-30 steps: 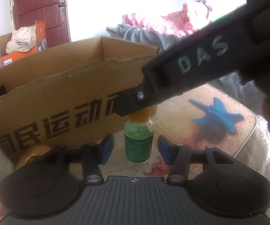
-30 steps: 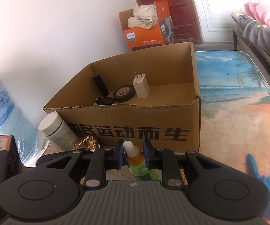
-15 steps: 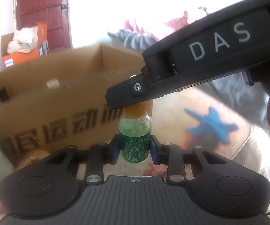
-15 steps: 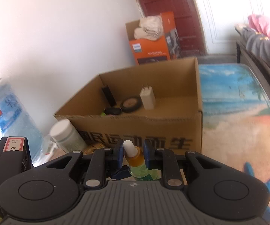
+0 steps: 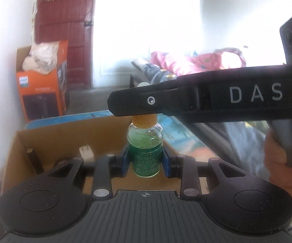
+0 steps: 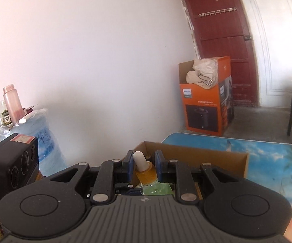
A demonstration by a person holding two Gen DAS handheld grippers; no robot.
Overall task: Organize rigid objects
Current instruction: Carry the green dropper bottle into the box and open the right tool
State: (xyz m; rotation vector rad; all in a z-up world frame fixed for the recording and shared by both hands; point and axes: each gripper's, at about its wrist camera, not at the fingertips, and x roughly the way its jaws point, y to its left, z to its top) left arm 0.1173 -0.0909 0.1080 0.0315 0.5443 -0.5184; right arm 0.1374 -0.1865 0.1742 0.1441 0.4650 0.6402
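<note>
Low in the frame's centre, above the open cardboard box [image 5: 69, 139], the left gripper [image 5: 145, 163] clamps the green dropper bottle [image 5: 145, 151] by its body while the right gripper [image 6: 142, 169] pinches its orange cap [image 6: 144, 175].

Left gripper [image 5: 145, 159]: blue pads [image 5: 124, 162] are pressed against both sides of a small bottle [image 5: 145, 151], held upright at its body. Right gripper [image 6: 142, 169]: pads [image 6: 129, 168] are closed on the bottle's orange cap from either side; in the left view its finger is seen crossing level above the left gripper. The right hand [image 5: 285, 162] is wrapped around its handle.
</note>
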